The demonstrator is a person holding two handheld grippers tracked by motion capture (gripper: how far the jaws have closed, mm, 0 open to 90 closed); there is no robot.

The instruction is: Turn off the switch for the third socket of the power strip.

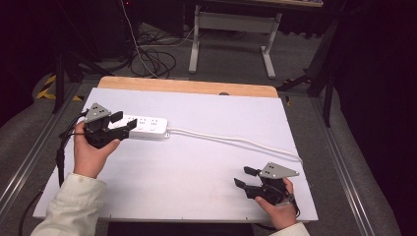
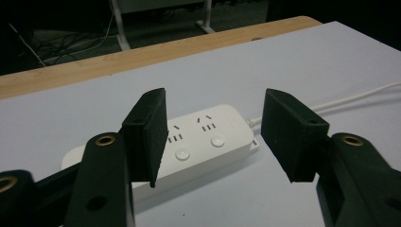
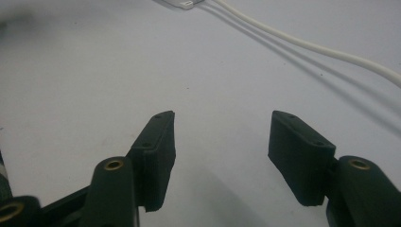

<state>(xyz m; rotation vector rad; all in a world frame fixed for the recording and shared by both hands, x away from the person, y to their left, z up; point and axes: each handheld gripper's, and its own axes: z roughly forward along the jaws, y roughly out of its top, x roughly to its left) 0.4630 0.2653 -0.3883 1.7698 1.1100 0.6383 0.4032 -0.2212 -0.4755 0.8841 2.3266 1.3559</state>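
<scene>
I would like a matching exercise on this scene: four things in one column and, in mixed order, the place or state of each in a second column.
Things:
1. power strip
2. white cable
3. left gripper
4. right gripper

Places or states:
a. open, at the near right corner of the table, nothing between its jaws
b. lies flat at the table's left side
c. open, at the end of the power strip
d. runs from the strip to the table's right edge

Pairs: 1-b, 2-d, 3-c, 4-a

no readable text, labels or numbers anywhere
</scene>
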